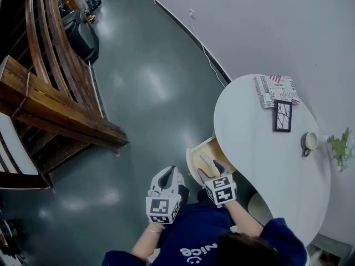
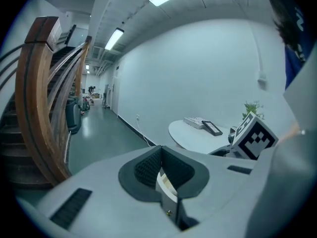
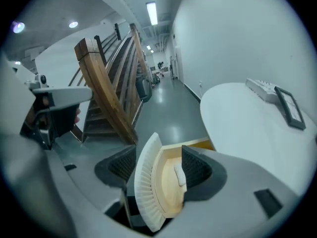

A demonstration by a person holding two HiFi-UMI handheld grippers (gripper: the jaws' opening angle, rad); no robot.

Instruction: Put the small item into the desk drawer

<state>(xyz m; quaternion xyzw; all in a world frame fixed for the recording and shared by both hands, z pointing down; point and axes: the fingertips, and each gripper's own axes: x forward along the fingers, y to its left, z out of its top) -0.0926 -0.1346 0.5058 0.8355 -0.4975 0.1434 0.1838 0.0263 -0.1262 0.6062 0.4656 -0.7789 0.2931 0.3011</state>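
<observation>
The white rounded desk (image 1: 266,159) has its drawer (image 1: 195,155) pulled out, showing a pale wood inside. A small white item (image 1: 208,162) (image 3: 178,174) lies flat on the drawer's bottom. My right gripper (image 1: 213,172) (image 3: 159,170) is open and straddles the drawer's curved ribbed front (image 3: 145,192), one jaw outside it and the other inside next to the item. My left gripper (image 1: 167,177) (image 2: 162,170) hangs over the floor left of the drawer, its jaws shut with nothing from the scene between them.
On the desk's far part lie a printed paper (image 1: 275,89), a black picture frame (image 1: 282,115), a cup (image 1: 309,141) and a small plant (image 1: 341,147). A wooden staircase (image 1: 50,93) fills the left. Grey floor (image 1: 150,93) lies between the two.
</observation>
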